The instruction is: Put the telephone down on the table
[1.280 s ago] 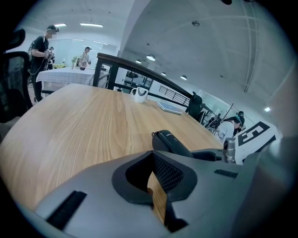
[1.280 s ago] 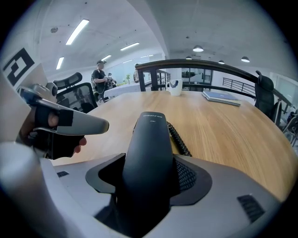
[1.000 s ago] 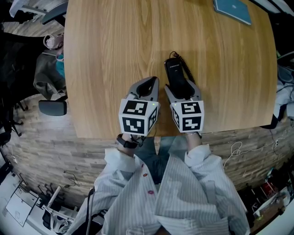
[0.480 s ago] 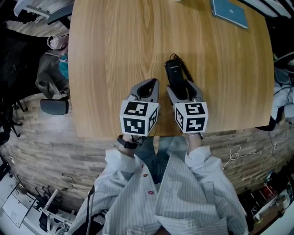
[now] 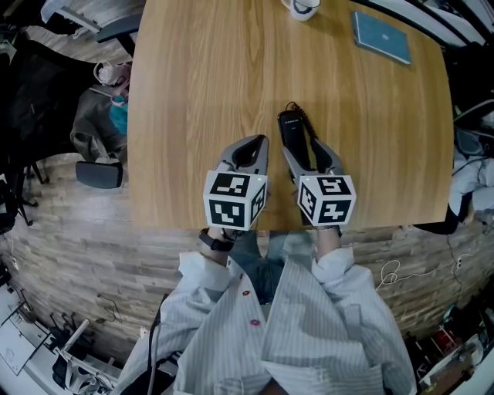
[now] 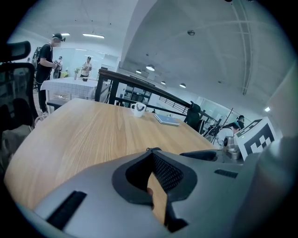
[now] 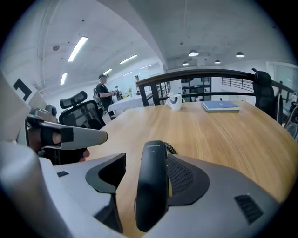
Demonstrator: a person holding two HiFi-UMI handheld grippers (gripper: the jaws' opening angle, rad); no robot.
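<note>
The black telephone handset [image 5: 292, 131] [image 7: 152, 186] lies lengthwise on the wooden table [image 5: 201, 92], its coiled cord [image 5: 307, 123] curling at the far end. My right gripper [image 5: 306, 151] [image 7: 148, 160] stands open around the handset's near half. Bare wood shows between the handset and the left jaw, and the handset sits close against the right jaw's pad. My left gripper [image 5: 258, 139] [image 6: 150, 151] is shut and holds nothing. It rests beside the right one, close to the table's near edge.
A white mug [image 5: 301, 6] [image 7: 174, 101] and a blue notebook [image 5: 382, 37] [image 7: 221, 106] sit at the far end of the table. A black office chair [image 5: 96, 173] and clothes stand off the table's left side. Cables lie on the floor at the right.
Both grippers and the handset keep almost the same places on the table. Only the head view has shifted a little, so more of the far end shows.
</note>
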